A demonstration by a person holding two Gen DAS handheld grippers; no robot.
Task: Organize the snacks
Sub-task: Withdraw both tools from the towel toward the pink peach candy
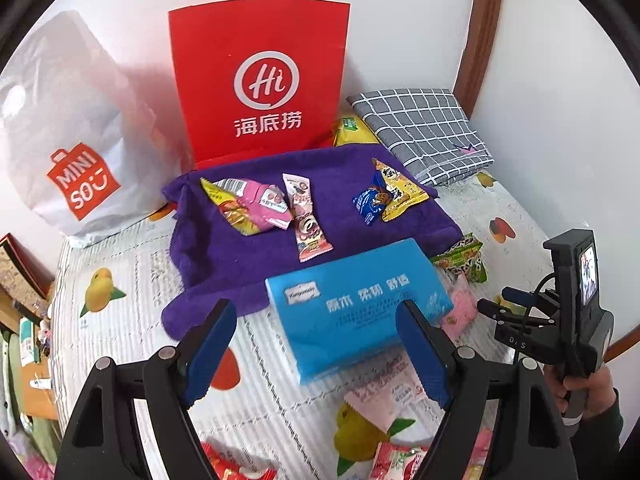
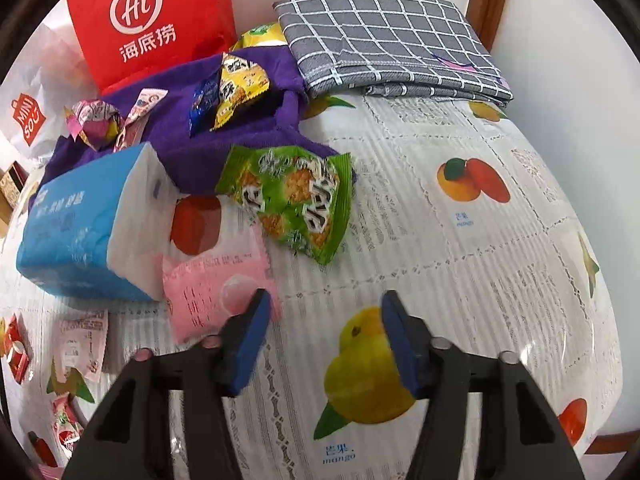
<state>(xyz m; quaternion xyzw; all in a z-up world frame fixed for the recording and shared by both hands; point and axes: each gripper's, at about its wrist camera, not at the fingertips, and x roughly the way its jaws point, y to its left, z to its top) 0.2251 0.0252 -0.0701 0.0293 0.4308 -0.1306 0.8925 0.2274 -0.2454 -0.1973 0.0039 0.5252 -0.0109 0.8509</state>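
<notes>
Several snack packets lie on a purple towel [image 1: 248, 248]: a pink and yellow pair [image 1: 256, 204], a long pink one [image 1: 306, 216], and a blue and yellow pair [image 1: 390, 194]. My left gripper [image 1: 320, 356] is open and empty, its blue pads either side of a blue tissue pack [image 1: 356, 304]. My right gripper [image 2: 320, 340] is open and empty above the tablecloth, its left finger next to a pink snack packet [image 2: 212, 292]. A green biscuit packet [image 2: 294, 202] lies just beyond it. The right gripper also shows in the left wrist view [image 1: 516, 316].
A red paper bag [image 1: 260, 80] and a white Miniso bag [image 1: 68, 132] stand at the back by the wall. A folded grey checked cloth [image 2: 388, 40] lies at the back right. More red and pink packets [image 2: 76, 348] lie on the fruit-print tablecloth [image 2: 480, 280] near the front.
</notes>
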